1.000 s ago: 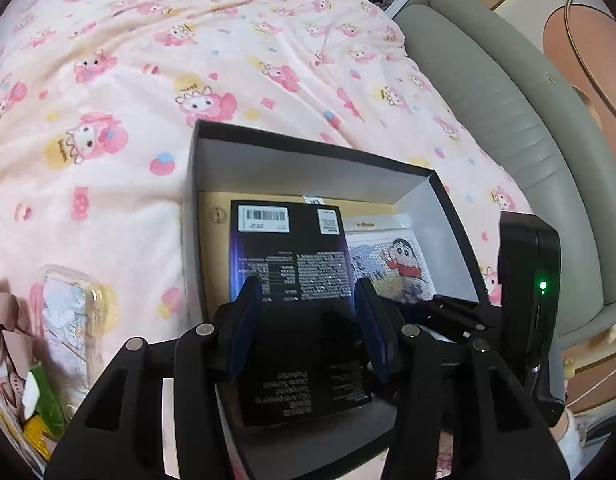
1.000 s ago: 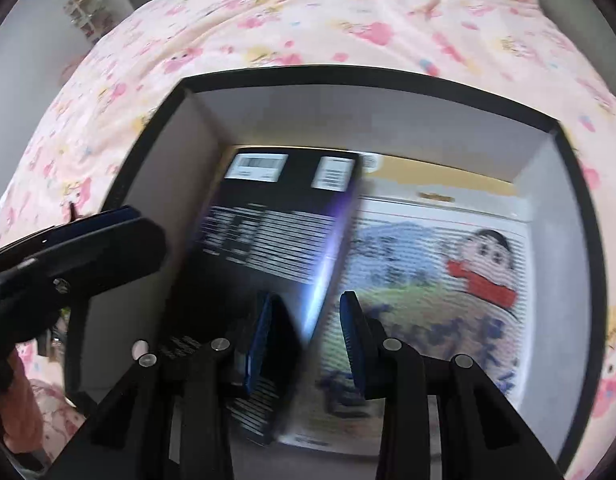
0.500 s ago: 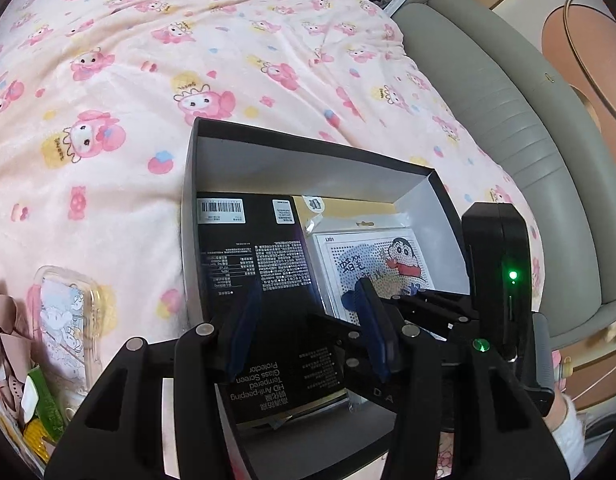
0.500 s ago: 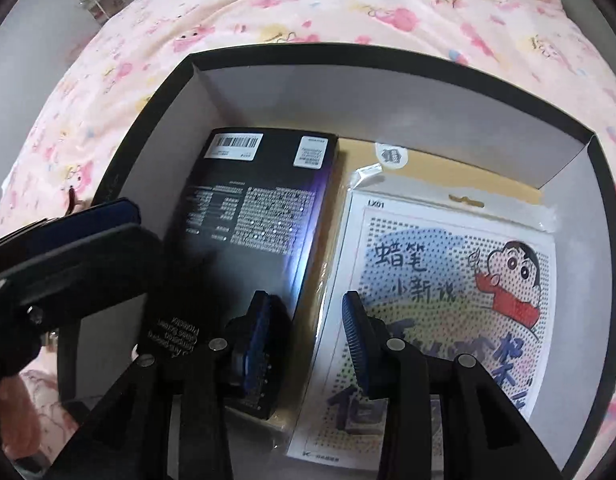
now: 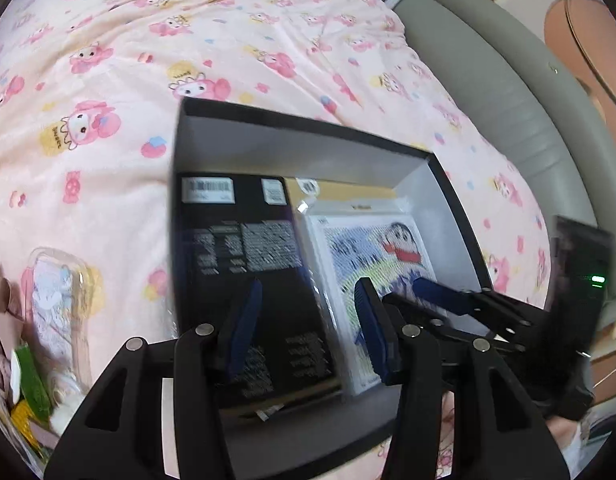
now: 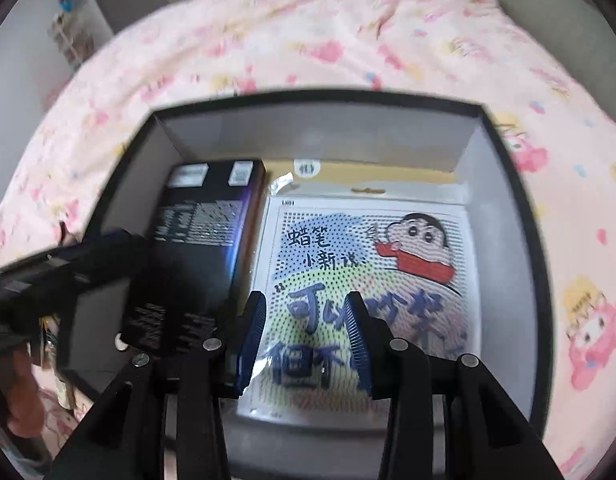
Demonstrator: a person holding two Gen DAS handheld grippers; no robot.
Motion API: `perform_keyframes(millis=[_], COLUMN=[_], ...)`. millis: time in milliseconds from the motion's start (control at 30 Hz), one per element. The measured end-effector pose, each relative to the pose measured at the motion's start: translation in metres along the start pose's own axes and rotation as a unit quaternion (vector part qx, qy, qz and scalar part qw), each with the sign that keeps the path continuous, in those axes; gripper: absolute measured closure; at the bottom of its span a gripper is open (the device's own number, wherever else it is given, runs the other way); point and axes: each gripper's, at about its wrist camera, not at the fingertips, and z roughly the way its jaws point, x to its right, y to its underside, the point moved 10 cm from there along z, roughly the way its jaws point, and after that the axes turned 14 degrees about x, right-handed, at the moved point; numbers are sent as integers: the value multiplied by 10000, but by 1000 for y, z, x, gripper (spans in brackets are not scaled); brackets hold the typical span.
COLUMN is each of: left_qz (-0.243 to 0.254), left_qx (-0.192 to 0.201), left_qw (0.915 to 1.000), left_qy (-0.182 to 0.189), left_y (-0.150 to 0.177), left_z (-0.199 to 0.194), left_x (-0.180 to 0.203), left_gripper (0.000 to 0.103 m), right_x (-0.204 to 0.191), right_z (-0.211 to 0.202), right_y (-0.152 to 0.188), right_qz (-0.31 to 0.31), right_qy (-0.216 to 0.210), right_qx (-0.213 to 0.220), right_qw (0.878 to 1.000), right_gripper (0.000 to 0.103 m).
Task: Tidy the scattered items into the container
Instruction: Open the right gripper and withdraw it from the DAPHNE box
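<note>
Landmark is the black container (image 5: 308,128), an open box with grey inner walls sitting on the pink cartoon-print bedspread (image 5: 107,80); grey padded bed frame (image 5: 508,100) runs along its right side in the left wrist view. Inside the container, on its floor: a tan envelope-like sheet (image 6: 388,174) at the bottom of the stack, showing only along the far wall; on it, right half, a bagged cartoon dot-art kit (image 6: 368,260) lying flat; left half, a black screen-protector box (image 5: 247,260), label side up, flat against the left wall, so likely put there to pack side by side with the kit. Task's latest item, the black box, is thus in the container and no longer gripped. Right gripper (image 6: 305,340) hangs above the near part of the container over the kit, jaws parted and having just been widening, nothing between the pads (image 6: 358,340), reads as a release after drop-off. Left gripper (image 5: 308,328) hovers at the near left of the container above the black box, fingers half spread and empty, probably just waiting its turn. Outside the container, left of it on the bedspread: a clear blister pack (image 5: 55,300) with a pale cartoon card, and further left at the frame edge a heap of small packets (image 5: 23,392), green and yellow, details blurred. Those look like what remains to tidy. Judgement: next pick is likely the blister pack, nearest the left gripper; its slick curved plastic may slip.
</note>
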Motion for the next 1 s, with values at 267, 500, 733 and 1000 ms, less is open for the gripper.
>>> perform_keyframes(millis=[267, 500, 733, 1000], left_qz=[683, 578, 781, 396], left_qx=[582, 682, 540, 761], left_qw=[9955, 9960, 9954, 9944], left_qy=[-307, -43, -132, -624], left_y=[18, 68, 96, 92], left_z=[-53, -104, -152, -216], left_x=[39, 66, 52, -40], left_gripper=[49, 55, 54, 54], right_x=[2, -16, -56, -175], right_z=[-64, -109, -140, -121], right_y=[-4, 25, 48, 45], right_qz=[106, 94, -72, -943], right_qy=[351, 278, -133, -967], right_qx=[988, 1237, 1294, 1238], right_qw=[9944, 9919, 9915, 9831], right_gripper=[65, 65, 65, 65])
